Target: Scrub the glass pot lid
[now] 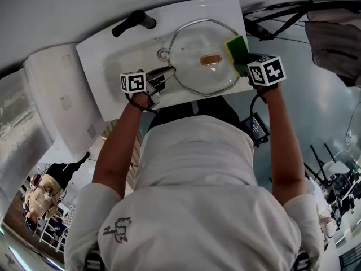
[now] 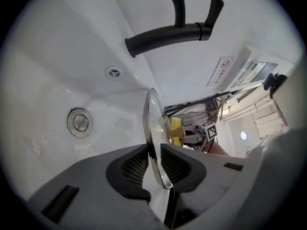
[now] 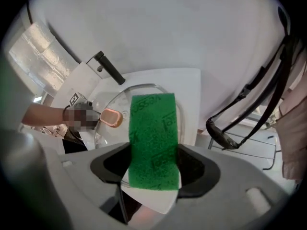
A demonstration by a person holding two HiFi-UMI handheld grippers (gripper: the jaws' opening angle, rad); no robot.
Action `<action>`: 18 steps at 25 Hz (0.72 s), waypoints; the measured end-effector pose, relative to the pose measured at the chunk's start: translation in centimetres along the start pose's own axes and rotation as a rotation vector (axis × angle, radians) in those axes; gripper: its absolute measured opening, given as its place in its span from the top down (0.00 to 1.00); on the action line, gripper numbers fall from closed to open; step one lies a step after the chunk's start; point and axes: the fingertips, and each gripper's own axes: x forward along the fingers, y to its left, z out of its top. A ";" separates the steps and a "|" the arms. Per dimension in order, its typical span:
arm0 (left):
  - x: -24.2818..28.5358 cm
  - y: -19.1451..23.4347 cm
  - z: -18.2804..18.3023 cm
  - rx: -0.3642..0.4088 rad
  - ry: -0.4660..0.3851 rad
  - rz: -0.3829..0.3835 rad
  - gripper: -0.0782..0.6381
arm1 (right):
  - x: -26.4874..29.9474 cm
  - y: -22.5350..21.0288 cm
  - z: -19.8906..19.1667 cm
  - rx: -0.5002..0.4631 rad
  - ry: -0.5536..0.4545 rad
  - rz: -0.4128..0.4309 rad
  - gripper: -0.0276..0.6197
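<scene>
Left hand-held gripper (image 2: 153, 152): pinching glass pot lid (image 1: 194, 66) rim, 8 o'clock.
Right hand-held gripper (image 3: 153, 164): clamped on green sponge (image 3: 153, 128), lid's 2 o'clock.
Sink (image 1: 113, 55): beneath lid.

Clear, glossy glass pot lid (image 1: 197, 44), shiny metal-rimmed; sponge (image 3: 153, 138), rough green scouring face; smooth glossy white sink (image 1: 113, 61); matt black faucet (image 2: 165, 32).

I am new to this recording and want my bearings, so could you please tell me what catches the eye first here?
The glass pot lid stands out first, over the white sink beside the black faucet, its rim clamped in the left gripper. Next is the green-and-yellow sponge, held by the right gripper at the lid's right edge.
</scene>
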 end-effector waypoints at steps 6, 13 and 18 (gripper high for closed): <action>0.4 -0.8 -0.1 0.009 0.038 -0.024 0.78 | 1.5 2.6 -1.5 -0.016 0.012 -0.028 0.51; 0.0 0.5 0.2 0.047 0.032 -0.013 0.78 | 0.7 -1.6 -4.3 0.077 0.005 -0.088 0.51; 0.1 0.0 0.4 0.085 0.052 0.010 0.76 | 0.1 -1.3 -3.9 0.083 -0.023 -0.101 0.50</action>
